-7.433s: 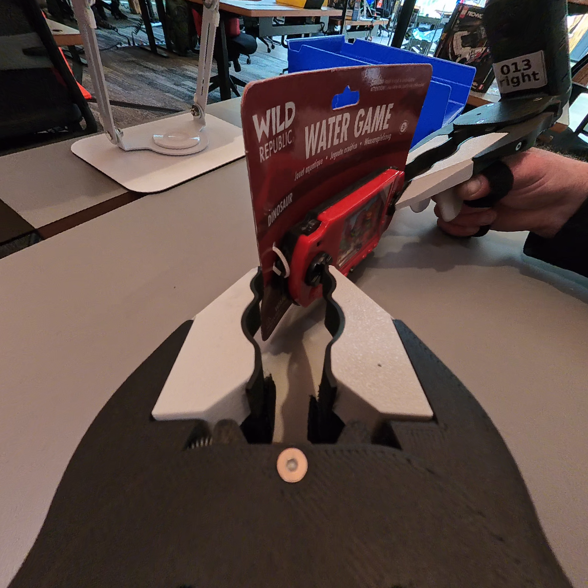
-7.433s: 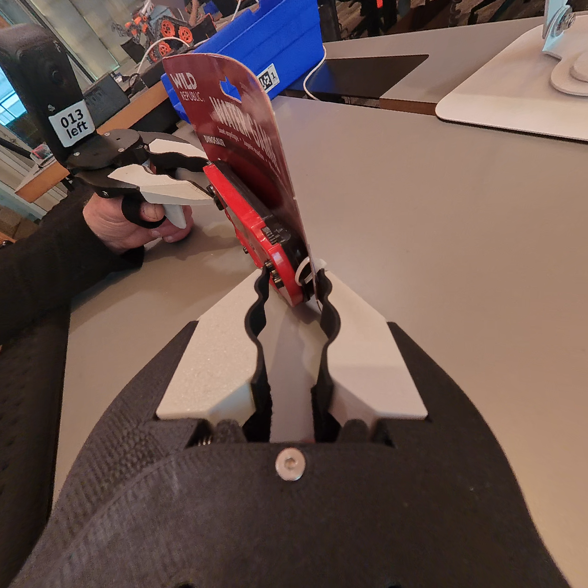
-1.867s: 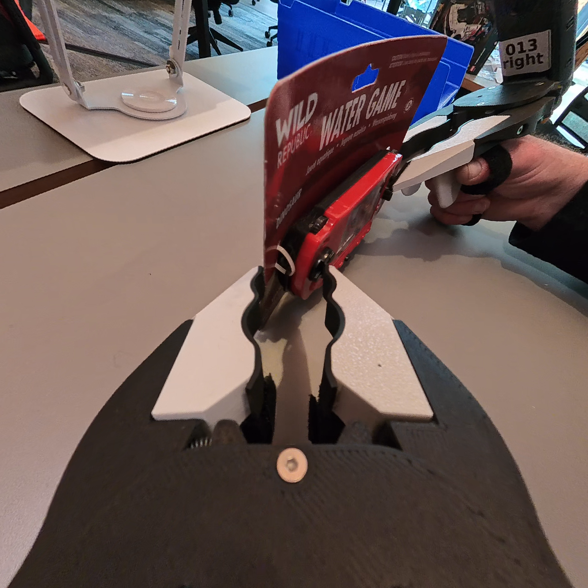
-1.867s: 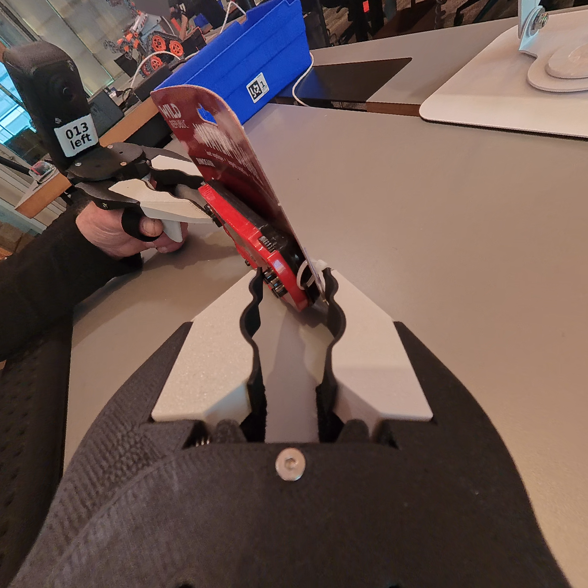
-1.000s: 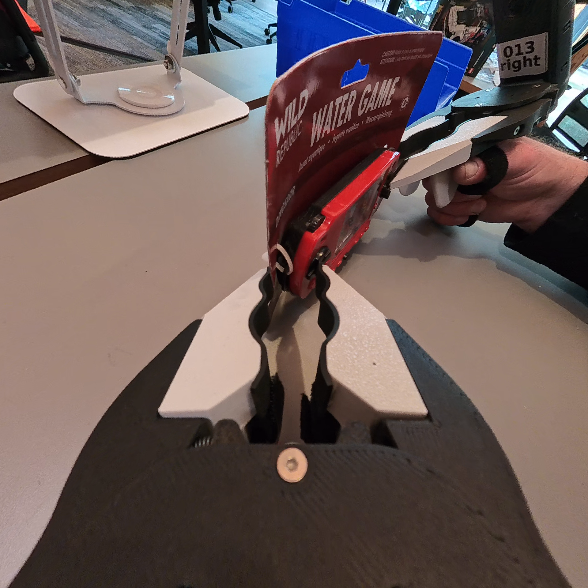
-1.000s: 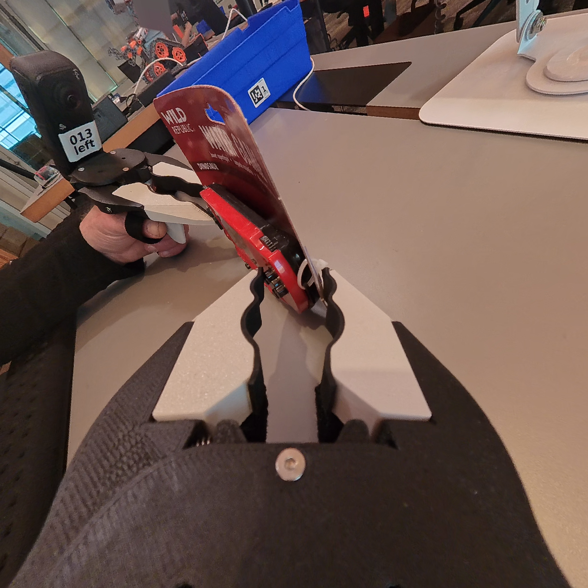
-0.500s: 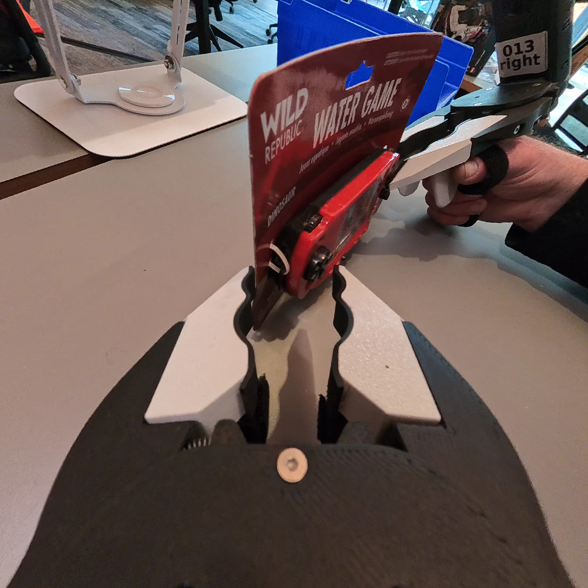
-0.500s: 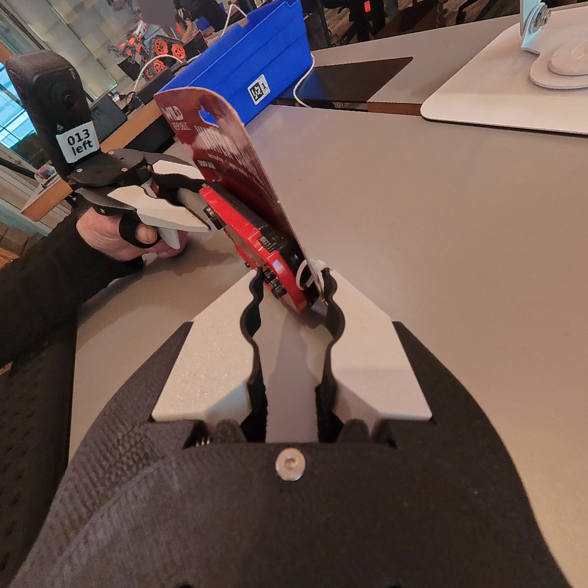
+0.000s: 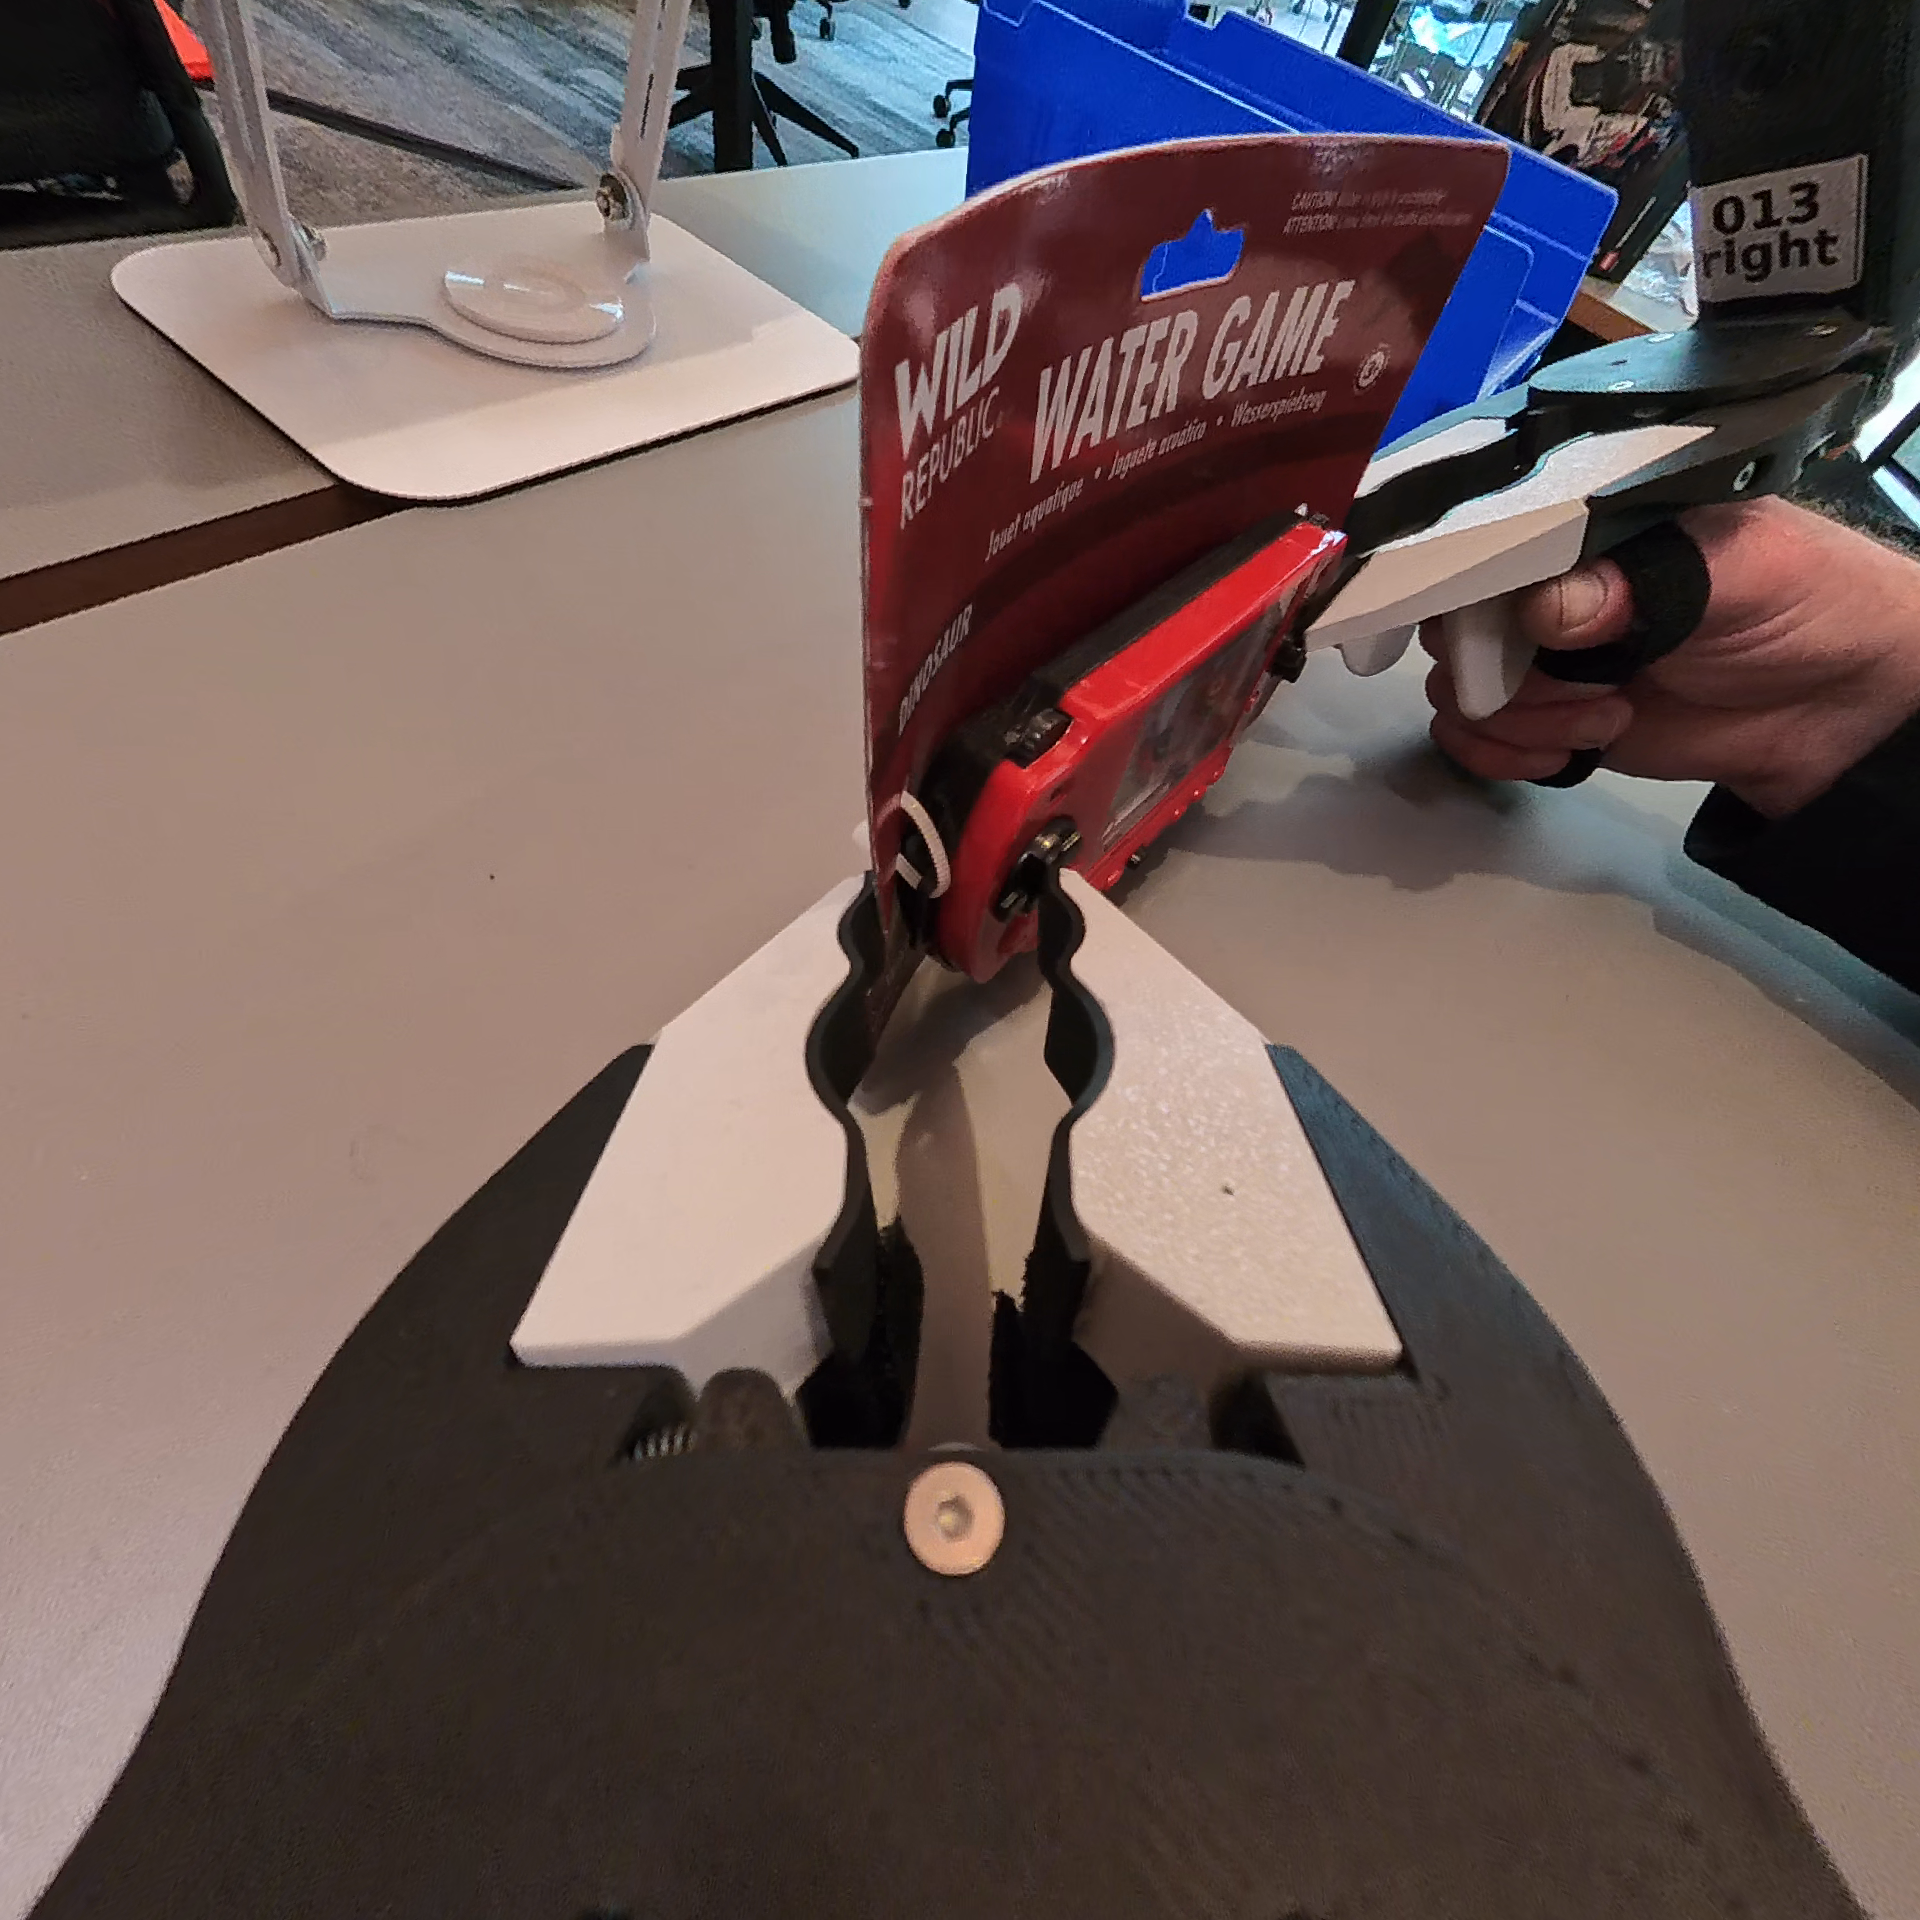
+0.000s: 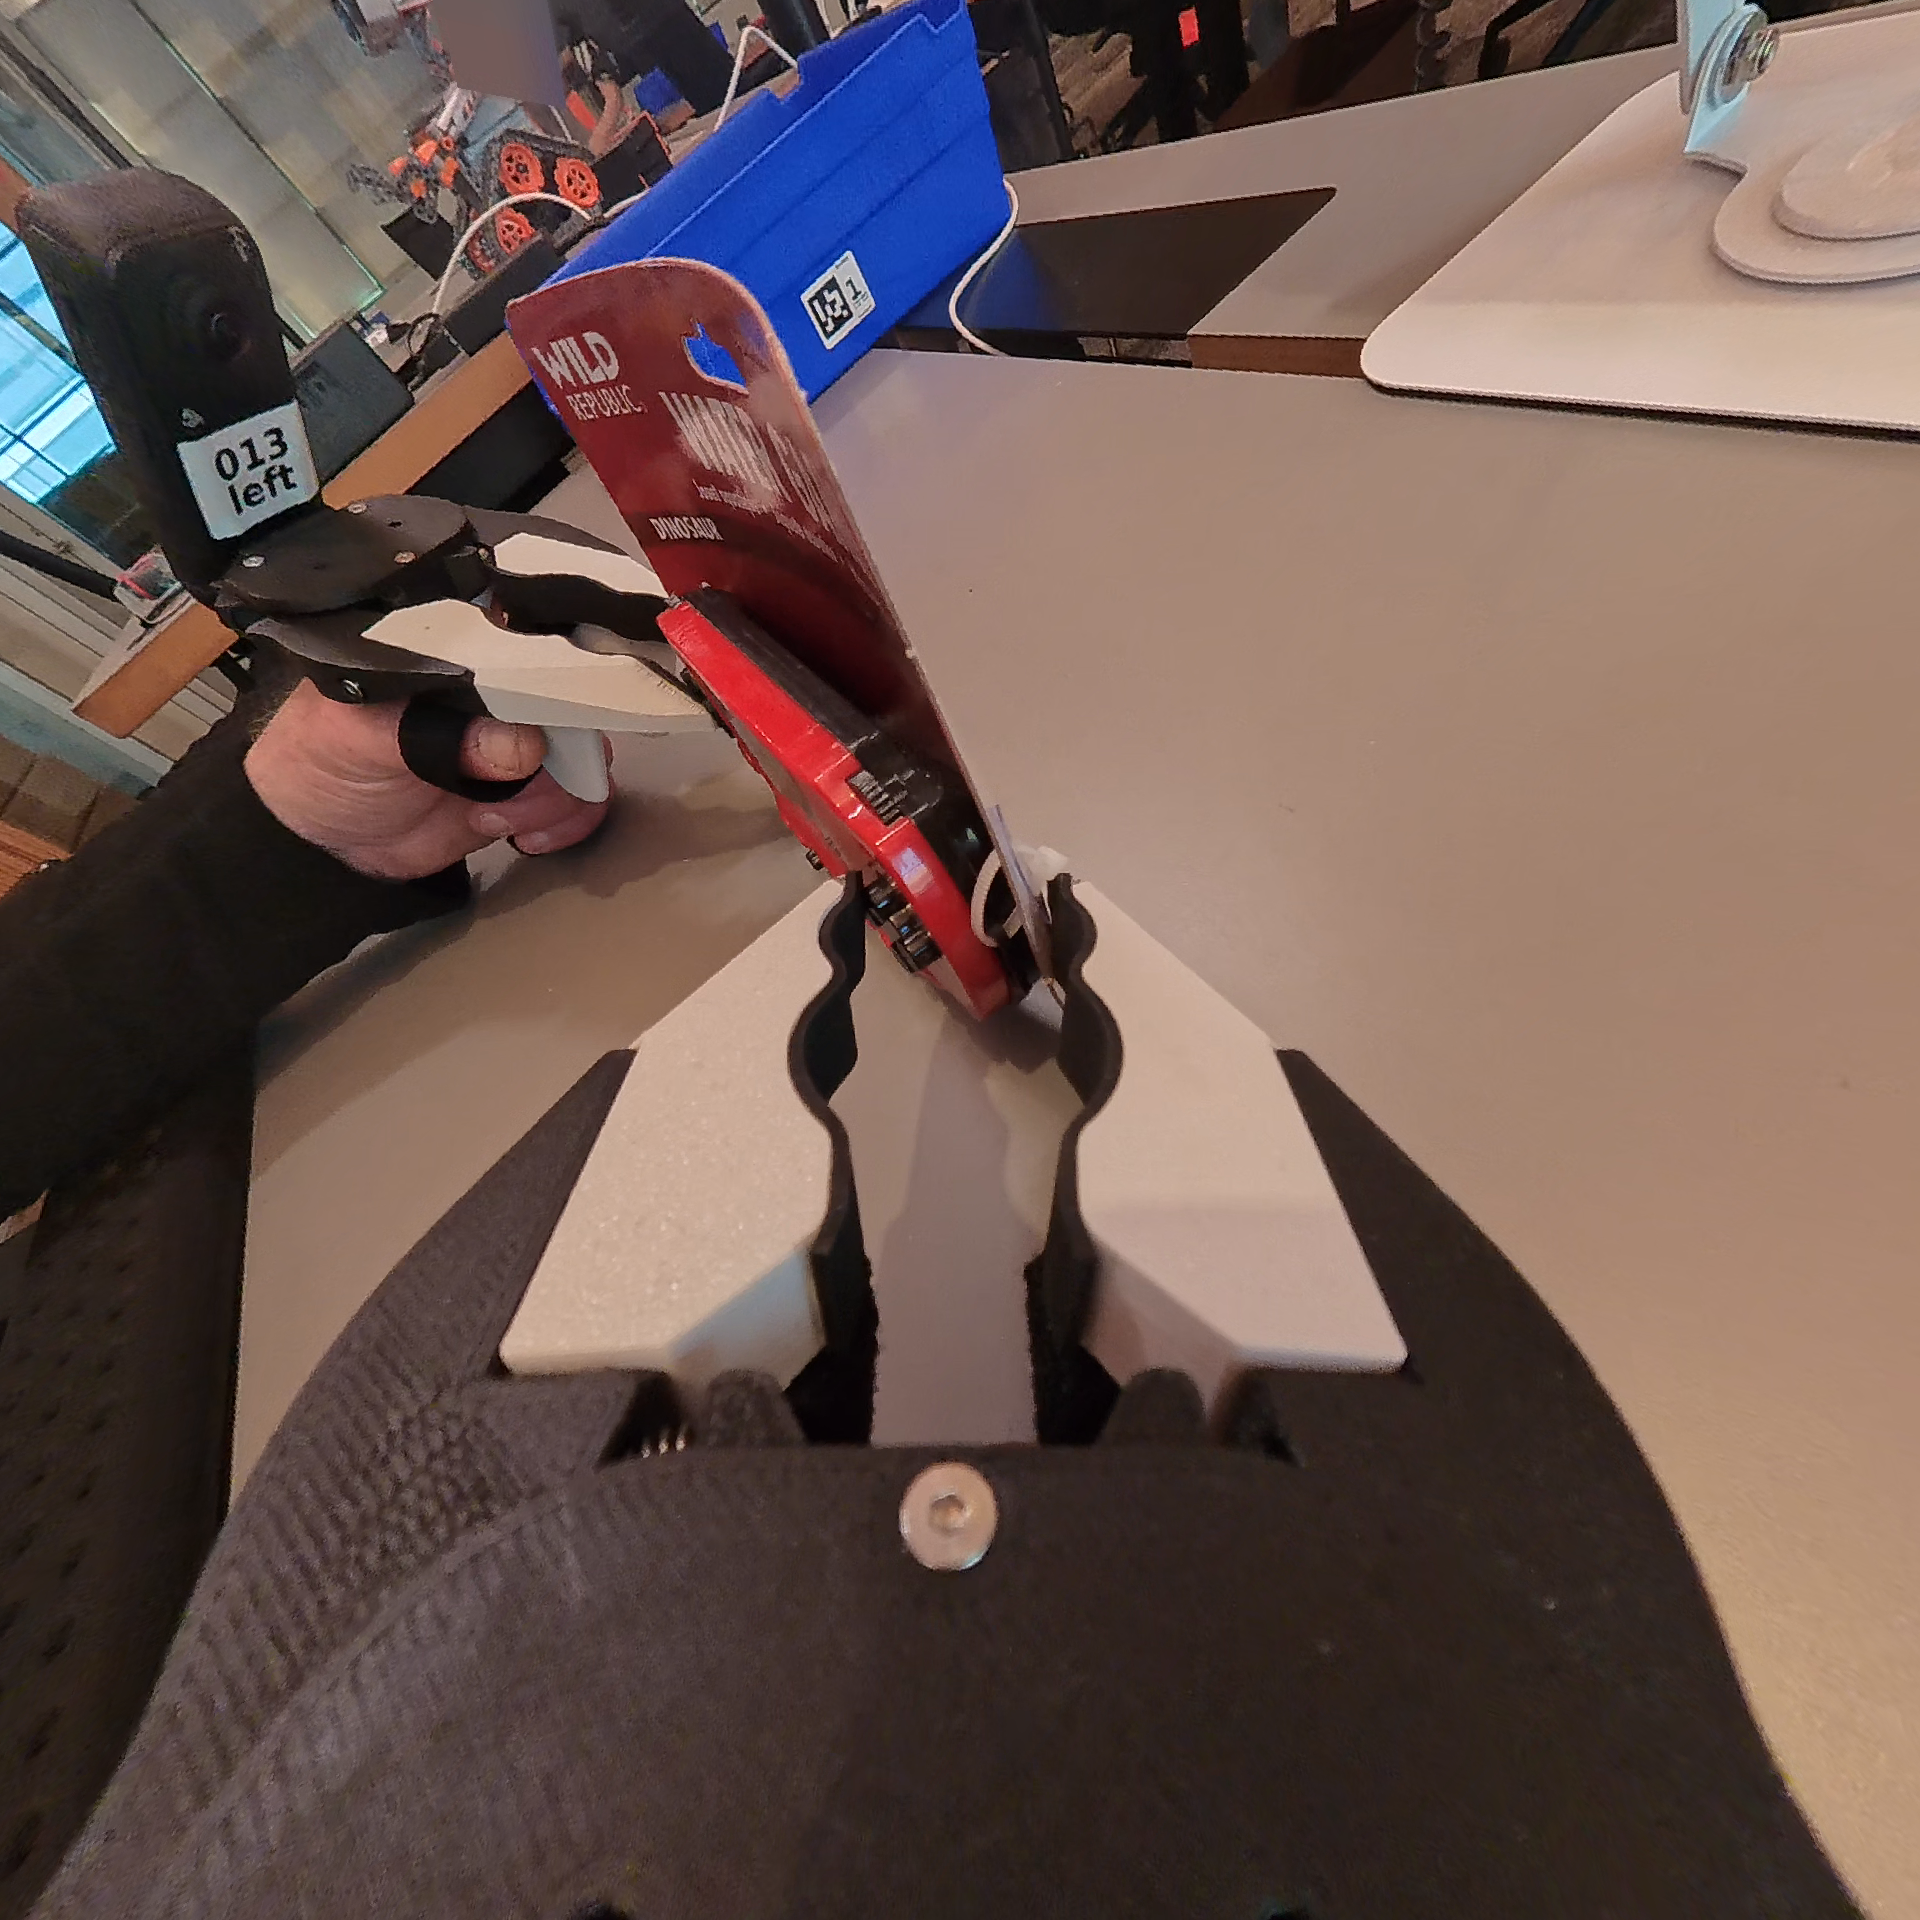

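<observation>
A red handheld game toy (image 9: 1122,748), tied by a white zip tie to a dark red backing card (image 9: 1122,416), stands on edge just above the grey table (image 9: 416,831). My left gripper (image 9: 961,904) is shut on the toy's near end and the card's lower corner. My right gripper (image 10: 956,914) is shut on the toy's (image 10: 831,758) other end. Each gripper shows in the other's view, the right one (image 9: 1340,613) and the left one (image 10: 675,665), both clamped on the toy. The card (image 10: 727,468) leans away to the right.
A blue bin (image 9: 1091,125) stands behind the toy, also in the right wrist view (image 10: 831,208). A white stand on a flat white base (image 9: 468,343) sits far left, far right in the right wrist view (image 10: 1662,260). Hands (image 9: 1714,665) (image 10: 395,790) hold the grippers.
Half a second ago my left gripper's jaws stood wider around the toy's end; now they are closed on it again. The card has turned slightly. The right gripper kept its hold.
</observation>
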